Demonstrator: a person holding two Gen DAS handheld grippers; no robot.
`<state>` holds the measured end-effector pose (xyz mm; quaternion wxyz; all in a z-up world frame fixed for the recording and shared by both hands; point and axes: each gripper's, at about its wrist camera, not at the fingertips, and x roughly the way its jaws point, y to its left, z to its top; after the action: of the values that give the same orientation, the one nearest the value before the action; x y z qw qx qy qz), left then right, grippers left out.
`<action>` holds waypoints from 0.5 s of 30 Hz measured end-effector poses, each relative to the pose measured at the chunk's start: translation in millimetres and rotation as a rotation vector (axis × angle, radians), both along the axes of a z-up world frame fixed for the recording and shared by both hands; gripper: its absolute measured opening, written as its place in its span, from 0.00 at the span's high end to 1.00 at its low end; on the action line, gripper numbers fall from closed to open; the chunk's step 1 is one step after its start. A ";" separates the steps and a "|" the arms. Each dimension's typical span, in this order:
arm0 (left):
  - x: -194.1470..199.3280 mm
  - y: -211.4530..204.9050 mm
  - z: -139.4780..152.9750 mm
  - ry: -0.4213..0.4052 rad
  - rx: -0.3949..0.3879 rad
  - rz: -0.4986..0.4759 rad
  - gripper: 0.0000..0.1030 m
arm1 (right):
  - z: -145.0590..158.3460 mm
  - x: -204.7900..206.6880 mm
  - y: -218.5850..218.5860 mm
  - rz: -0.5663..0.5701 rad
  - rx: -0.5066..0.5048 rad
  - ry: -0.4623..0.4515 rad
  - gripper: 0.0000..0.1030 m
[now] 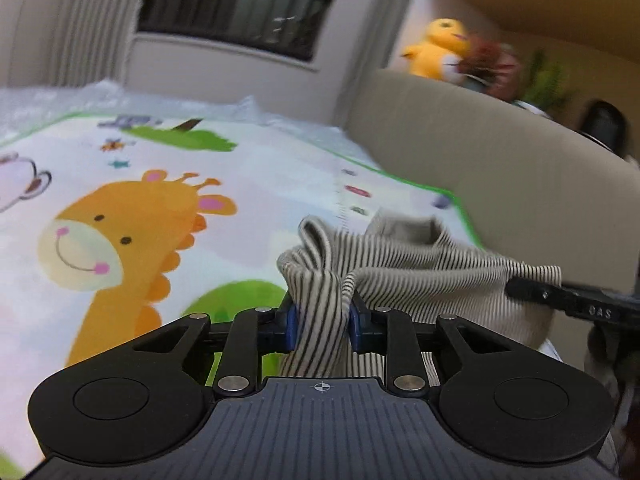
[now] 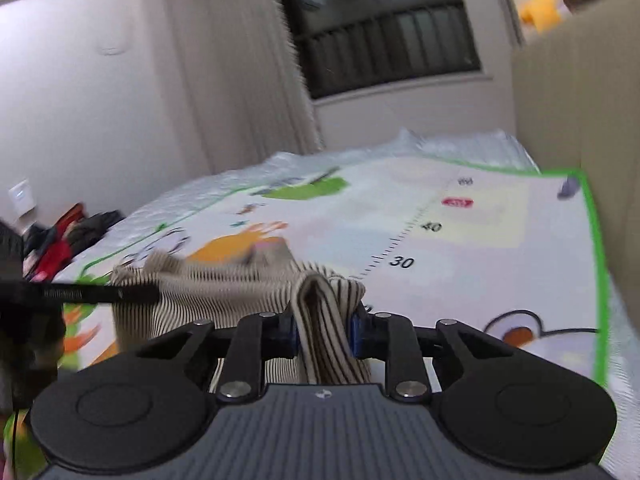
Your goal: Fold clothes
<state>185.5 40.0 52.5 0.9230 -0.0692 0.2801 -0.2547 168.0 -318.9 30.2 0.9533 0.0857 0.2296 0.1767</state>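
Striped garment (image 1: pixel 400 264), beige with thin dark lines, hangs stretched between both tongs just above the play mat (image 1: pixel 120 208), which carries a giraffe print and a green border. Left tongs (image 1: pixel 322 322) are closed down on a bunched fold of the fabric, blue pads pressing it from both sides. Right tongs (image 2: pixel 324 326) are likewise pinched on another bunched edge, cloth pinned between the pads. Each tongs shows as a dark bar in the other's view, biting the far end of the garment.

Handling guess: light, soft, floppy knit; it sags in the middle and wrinkles at the grips. Probably stretchy, not slippery. Best held at corners or hem edges, spread apart to keep it taut; current grips look bunched rather than clean corners.

Around: beige padded wall or sofa back (image 1: pixel 480 152) on the right, yellow plush toy (image 1: pixel 436 48) above it, pile of dark and red clothes (image 2: pixel 68 236) at the mat's far left. Mat ahead looks free for laying down.
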 end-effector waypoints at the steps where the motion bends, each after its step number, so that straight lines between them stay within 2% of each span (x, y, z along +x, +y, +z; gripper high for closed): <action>1: -16.2 2.0 0.9 -0.007 0.015 -0.020 0.75 | 1.9 -17.0 -0.1 0.013 -0.020 -0.004 0.79; 5: -68.9 8.8 -5.2 -0.010 0.084 -0.088 0.75 | -1.5 -81.4 1.9 0.060 -0.109 -0.009 0.79; 8: -95.6 11.7 -15.8 0.010 0.162 -0.131 0.73 | -14.6 -113.0 7.5 0.081 -0.167 0.029 0.79; 12: -124.6 15.8 -26.2 0.004 0.314 -0.175 0.63 | -32.5 -143.4 15.9 0.127 -0.290 0.122 0.73; 13: -129.0 20.6 -26.1 0.007 0.322 -0.187 0.61 | -34.8 -150.9 15.7 0.143 -0.314 0.143 0.71; 14: -132.4 26.8 -24.4 0.021 0.315 -0.202 0.53 | -34.5 -159.8 14.1 0.159 -0.316 0.161 0.70; 15: -134.6 33.8 -21.5 0.035 0.297 -0.210 0.48 | -34.1 -168.8 12.6 0.176 -0.318 0.179 0.67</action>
<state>50.9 73.8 31.0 0.8865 0.0929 0.3361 -0.3042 -0.8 -306.4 -3.9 0.9115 -0.0707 0.3451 0.2124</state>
